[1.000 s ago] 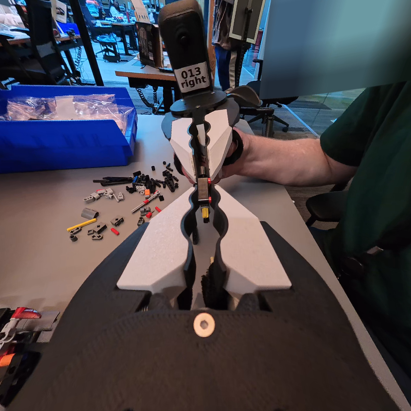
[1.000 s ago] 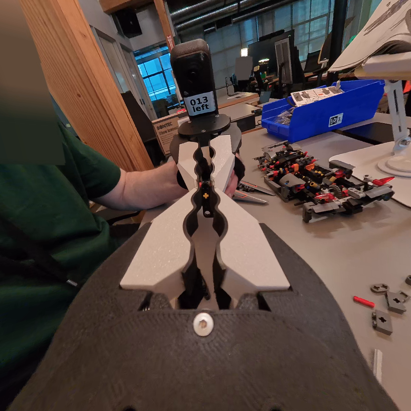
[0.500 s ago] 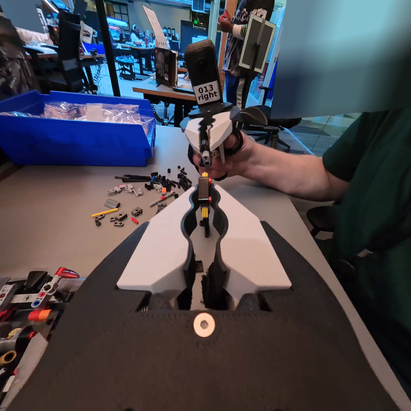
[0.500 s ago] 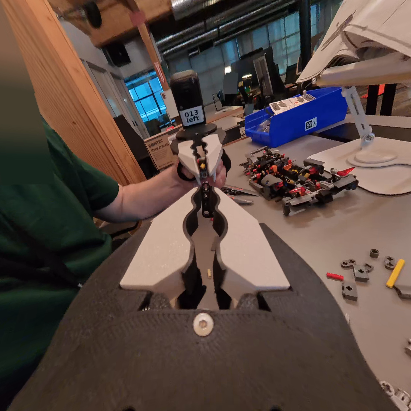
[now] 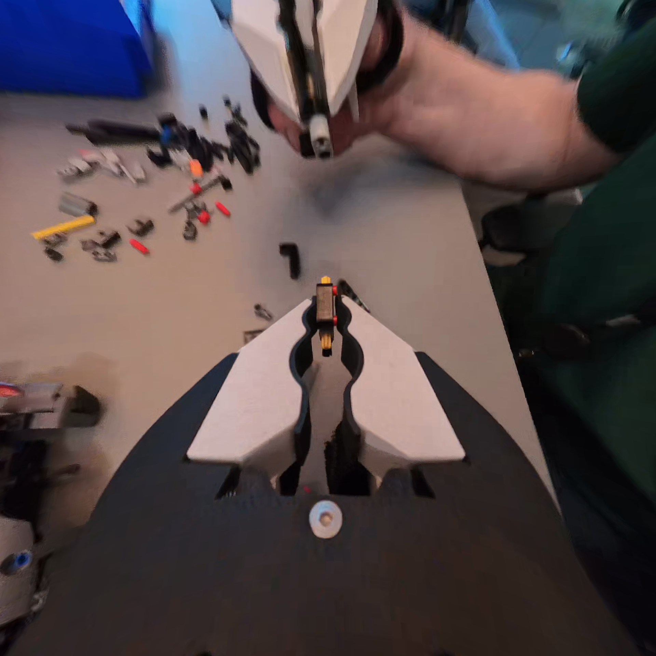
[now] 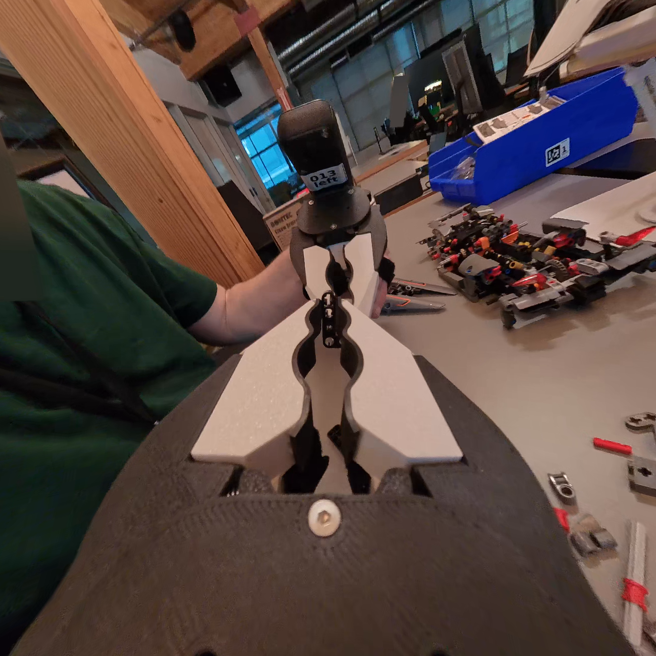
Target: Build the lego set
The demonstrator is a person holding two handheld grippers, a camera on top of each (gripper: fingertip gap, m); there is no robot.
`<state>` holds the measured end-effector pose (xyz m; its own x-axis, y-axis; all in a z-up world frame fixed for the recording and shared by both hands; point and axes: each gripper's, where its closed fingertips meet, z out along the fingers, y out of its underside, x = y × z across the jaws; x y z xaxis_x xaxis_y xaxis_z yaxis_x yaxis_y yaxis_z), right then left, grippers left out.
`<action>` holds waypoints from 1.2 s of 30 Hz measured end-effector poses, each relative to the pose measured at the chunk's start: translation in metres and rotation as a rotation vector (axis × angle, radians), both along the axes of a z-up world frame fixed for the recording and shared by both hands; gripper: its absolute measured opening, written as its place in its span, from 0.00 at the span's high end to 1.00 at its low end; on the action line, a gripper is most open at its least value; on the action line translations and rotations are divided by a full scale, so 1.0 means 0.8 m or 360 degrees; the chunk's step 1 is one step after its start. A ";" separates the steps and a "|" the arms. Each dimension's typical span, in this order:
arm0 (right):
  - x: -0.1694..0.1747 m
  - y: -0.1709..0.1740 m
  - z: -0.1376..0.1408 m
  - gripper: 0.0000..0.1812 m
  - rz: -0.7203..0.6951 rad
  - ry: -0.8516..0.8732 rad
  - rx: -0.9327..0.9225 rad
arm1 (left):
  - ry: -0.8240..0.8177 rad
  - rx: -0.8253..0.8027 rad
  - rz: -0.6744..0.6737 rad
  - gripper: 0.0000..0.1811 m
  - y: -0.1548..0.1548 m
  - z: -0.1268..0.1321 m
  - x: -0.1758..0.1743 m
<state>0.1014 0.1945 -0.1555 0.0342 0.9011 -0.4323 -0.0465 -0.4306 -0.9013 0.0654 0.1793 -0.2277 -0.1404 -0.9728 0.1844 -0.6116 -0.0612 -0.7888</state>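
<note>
My tongs had drawn apart: left tongs [image 5: 326, 301] clenched a grey piece [image 5: 323, 308], right tongs [image 6: 328, 309] clenched a black beam [image 6: 328, 324].

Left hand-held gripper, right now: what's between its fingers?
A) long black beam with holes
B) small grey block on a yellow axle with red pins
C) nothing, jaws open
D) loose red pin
B: the left wrist view shows the left hand-held gripper shut on a small grey block on a yellow axle with red pins; the long black beam with holes sits in the right hand-held gripper.

Loose pieces [image 5: 149, 198] blurred; bin [image 5: 71, 46] cropped
</note>
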 end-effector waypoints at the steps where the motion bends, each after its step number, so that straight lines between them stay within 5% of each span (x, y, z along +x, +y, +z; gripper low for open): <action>1: -0.004 -0.006 -0.001 0.97 0.0003 -0.0050 0.0022 | 0.0077 0.0002 -0.0040 0.96 -0.012 -0.007 -0.004; 13: -0.010 -0.046 -0.035 0.97 -0.0085 -0.0172 -0.0023 | 0.0222 0.0465 0.0114 0.94 -0.033 -0.075 -0.026; 18: -0.012 -0.046 -0.042 0.97 -0.0136 -0.0166 -0.0049 | 0.0224 0.0486 0.0202 0.82 -0.025 -0.084 -0.030; 27: -0.036 -0.057 -0.020 0.97 -0.0099 0.0031 -0.0021 | -0.0456 0.0280 0.0311 0.83 -0.048 0.035 0.006; 36: -0.053 -0.068 -0.009 0.97 -0.0036 0.0106 0.0035 | -0.0695 0.0092 0.0273 0.97 -0.056 0.062 0.011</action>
